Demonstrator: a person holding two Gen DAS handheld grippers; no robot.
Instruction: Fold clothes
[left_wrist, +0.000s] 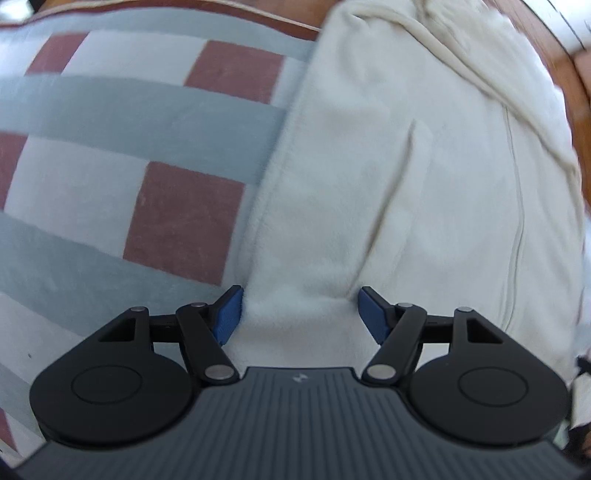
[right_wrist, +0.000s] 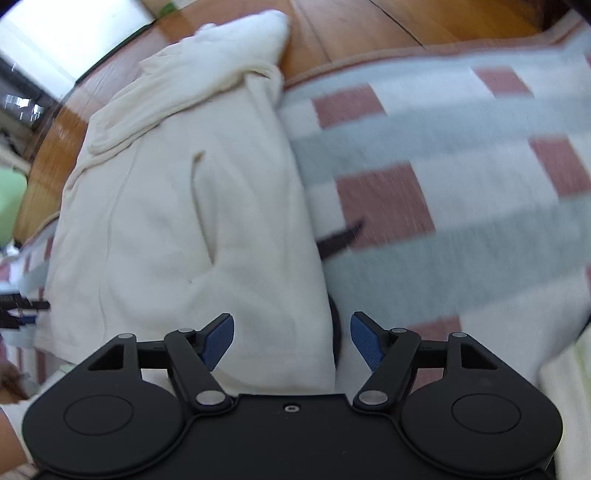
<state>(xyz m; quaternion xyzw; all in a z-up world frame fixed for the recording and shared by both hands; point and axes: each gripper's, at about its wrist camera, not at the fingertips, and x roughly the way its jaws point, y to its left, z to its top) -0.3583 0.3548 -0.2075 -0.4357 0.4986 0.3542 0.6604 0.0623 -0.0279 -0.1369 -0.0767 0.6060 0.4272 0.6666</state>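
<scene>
A cream fleece garment (left_wrist: 406, 177) lies on a checked blanket, folded lengthwise into a long strip with its hood bunched at the far end. My left gripper (left_wrist: 300, 314) stands open over the garment's near left corner, blue pads either side of the hem. In the right wrist view the same garment (right_wrist: 192, 221) fills the left half. My right gripper (right_wrist: 291, 341) is open above its near right corner, and the garment's right edge runs between the fingers. Neither gripper holds cloth.
The blanket (left_wrist: 110, 155) has grey, white and dusty-red squares and covers a wooden floor (right_wrist: 369, 26). A dark thin object (right_wrist: 338, 236) pokes out beside the garment's right edge. Another pale cloth (right_wrist: 569, 398) shows at the far right.
</scene>
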